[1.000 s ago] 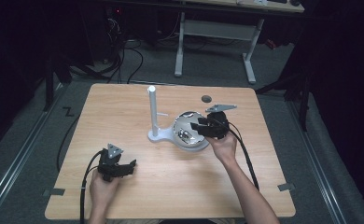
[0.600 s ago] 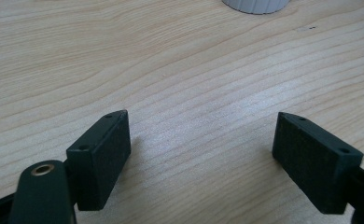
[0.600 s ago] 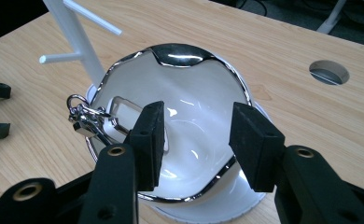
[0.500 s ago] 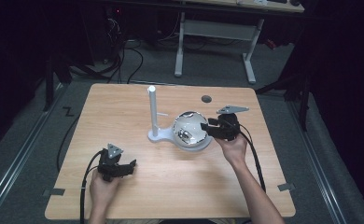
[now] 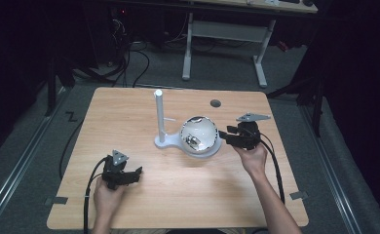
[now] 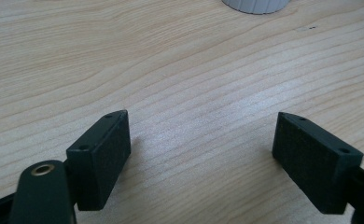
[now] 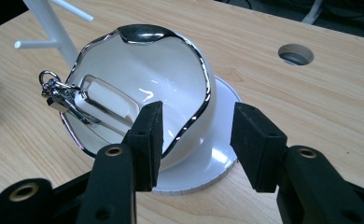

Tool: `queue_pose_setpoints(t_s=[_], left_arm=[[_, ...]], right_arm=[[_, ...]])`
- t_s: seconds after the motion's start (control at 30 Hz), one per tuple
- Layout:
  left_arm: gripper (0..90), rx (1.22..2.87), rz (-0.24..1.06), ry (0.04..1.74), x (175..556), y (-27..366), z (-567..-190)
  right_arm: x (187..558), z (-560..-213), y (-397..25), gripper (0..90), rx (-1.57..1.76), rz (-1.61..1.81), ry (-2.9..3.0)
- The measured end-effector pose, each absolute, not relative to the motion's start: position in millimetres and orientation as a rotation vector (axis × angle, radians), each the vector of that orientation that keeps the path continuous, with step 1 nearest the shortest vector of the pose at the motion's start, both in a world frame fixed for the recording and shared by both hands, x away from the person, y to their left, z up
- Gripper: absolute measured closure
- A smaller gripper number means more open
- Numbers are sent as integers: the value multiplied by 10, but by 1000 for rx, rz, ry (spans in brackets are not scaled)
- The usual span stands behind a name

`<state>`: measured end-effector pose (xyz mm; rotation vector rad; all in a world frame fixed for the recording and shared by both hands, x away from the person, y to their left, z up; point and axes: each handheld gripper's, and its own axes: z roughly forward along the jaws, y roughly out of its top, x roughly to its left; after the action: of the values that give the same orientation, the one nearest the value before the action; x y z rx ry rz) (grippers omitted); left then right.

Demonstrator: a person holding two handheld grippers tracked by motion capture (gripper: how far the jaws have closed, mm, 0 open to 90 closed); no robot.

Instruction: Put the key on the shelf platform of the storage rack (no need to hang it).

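Observation:
A shiny white bowl with a chrome rim (image 5: 199,134) (image 7: 157,79) lies tilted on the round base of a white peg stand (image 5: 158,116) at mid-table. Inside it rests a white key fob with a metal ring (image 7: 77,100). My right gripper (image 5: 224,137) (image 7: 198,122) is open at the bowl's right side; in the right gripper view its jaws straddle the rim, one in front of the inside and one outside. My left gripper (image 5: 135,173) (image 6: 201,126) is open low over bare wood at the front left, with nothing between its pads.
A round cable hole (image 5: 215,103) (image 7: 296,53) sits in the tabletop (image 5: 275,195) behind the bowl. The stand's base edge (image 6: 255,4) lies ahead of the left gripper. Cables and a white desk frame (image 5: 224,31) are on the floor beyond the table.
My right gripper has drawn back a little to the right, from over the bowl to its right rim. The left gripper has not moved.

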<state>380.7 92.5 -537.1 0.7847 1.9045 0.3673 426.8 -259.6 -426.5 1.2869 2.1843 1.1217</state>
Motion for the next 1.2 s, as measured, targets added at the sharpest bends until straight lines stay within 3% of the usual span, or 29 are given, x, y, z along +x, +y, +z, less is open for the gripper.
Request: queue_pose_setpoints(t_s=[1.2], left_arm=[[197, 786, 369, 1903, 3808, 926, -5372]], right_arm=[[3881, -4175, -3056, 518, 1350, 1169, 2064]])
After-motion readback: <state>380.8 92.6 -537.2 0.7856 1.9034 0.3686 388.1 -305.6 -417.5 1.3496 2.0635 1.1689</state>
